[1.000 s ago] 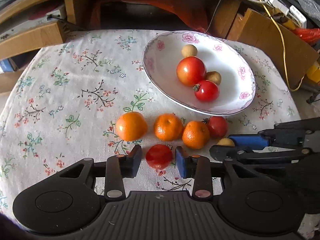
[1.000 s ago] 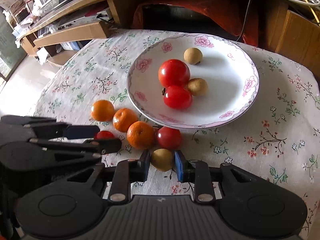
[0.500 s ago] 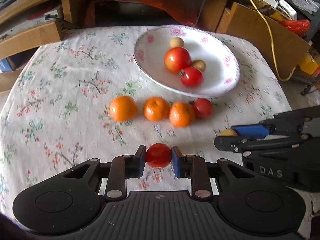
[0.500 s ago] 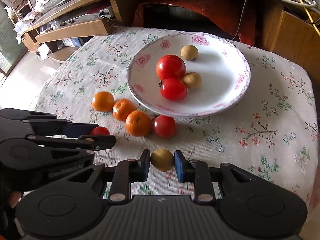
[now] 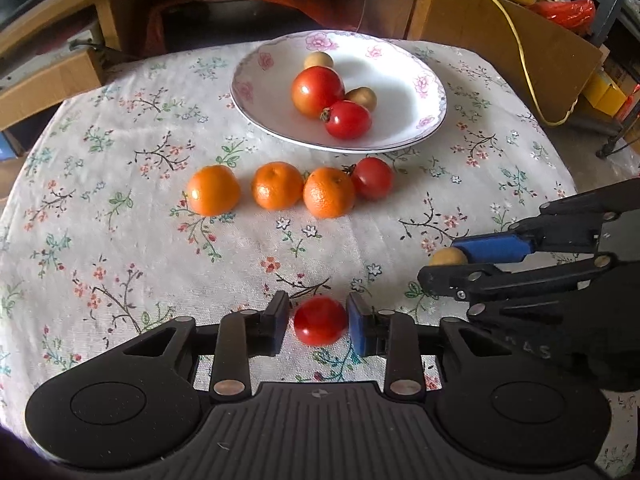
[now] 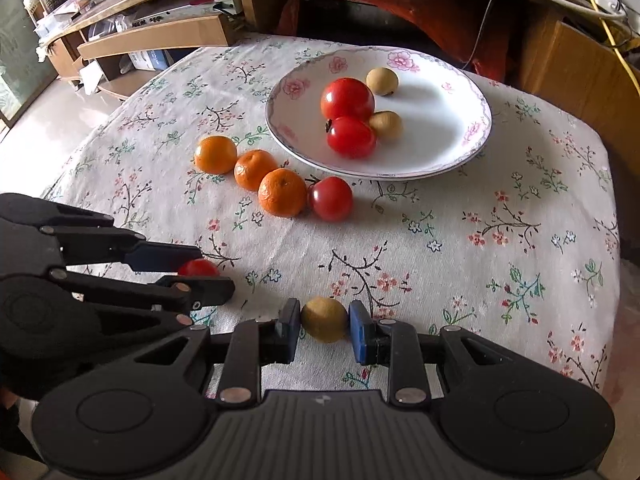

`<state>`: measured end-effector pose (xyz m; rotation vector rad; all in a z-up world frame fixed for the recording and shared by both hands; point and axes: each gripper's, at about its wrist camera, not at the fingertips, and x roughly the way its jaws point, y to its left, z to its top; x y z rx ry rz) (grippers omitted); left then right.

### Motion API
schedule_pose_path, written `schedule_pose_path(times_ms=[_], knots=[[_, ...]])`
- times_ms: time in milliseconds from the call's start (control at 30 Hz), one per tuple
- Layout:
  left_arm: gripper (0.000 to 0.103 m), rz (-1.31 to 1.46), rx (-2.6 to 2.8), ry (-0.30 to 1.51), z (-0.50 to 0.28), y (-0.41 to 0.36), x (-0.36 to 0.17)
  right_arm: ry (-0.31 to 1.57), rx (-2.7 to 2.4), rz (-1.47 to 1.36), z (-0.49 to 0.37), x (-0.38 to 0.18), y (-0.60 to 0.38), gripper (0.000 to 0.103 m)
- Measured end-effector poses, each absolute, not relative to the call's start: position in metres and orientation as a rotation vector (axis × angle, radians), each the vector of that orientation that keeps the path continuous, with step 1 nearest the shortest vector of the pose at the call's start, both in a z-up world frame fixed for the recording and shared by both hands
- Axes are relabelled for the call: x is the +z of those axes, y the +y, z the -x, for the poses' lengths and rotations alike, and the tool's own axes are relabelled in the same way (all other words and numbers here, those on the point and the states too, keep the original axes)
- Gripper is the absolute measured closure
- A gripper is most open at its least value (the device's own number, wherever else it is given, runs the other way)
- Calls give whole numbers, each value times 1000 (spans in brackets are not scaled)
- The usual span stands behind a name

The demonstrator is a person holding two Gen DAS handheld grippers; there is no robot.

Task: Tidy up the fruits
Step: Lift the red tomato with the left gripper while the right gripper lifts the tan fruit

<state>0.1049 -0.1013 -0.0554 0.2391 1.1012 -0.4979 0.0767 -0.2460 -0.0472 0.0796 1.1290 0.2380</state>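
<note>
My left gripper [image 5: 318, 326] is shut on a small red tomato [image 5: 320, 320] and holds it above the floral tablecloth, near the front. My right gripper [image 6: 324, 322] is shut on a tan longan [image 6: 325, 319]; it also shows at the right of the left wrist view [image 5: 448, 257]. A white flowered plate [image 5: 416, 92] at the back holds two tomatoes [image 5: 317, 91] and two longans [image 5: 362, 97]. Three oranges [image 5: 277, 185] and one tomato [image 5: 372, 178] lie in a row in front of the plate.
The round table's cloth [image 5: 120, 220] drops off at the edges. Wooden furniture [image 5: 500, 36], a yellow cable [image 5: 516, 40] and shelves [image 6: 160, 36] stand behind the table. The left gripper shows at the left of the right wrist view [image 6: 200, 276].
Both grippers have drawn back from the fruit row toward the table's front and lifted, each carrying its fruit. The row and plate have not moved.
</note>
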Motion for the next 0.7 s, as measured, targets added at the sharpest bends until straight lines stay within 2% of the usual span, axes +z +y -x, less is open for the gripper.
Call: schedule_pose_path(times_ms=[167,267,467,700], knots=[[49,-230,-493,1102,-106,-98,-55,1128,236,-78,-78,-48,-248,75],[44,-209,-484,1104,-108,-95,-53,1131,236,-93,-80,-49,-250,74],[43,-159,-484,1111,-118,-93,-51,1136,235,-149,-86,-48,-260,68],[43,-164,-485,1125,-117,-92,-52,1147,235,-168,-89,-48,-262,68]])
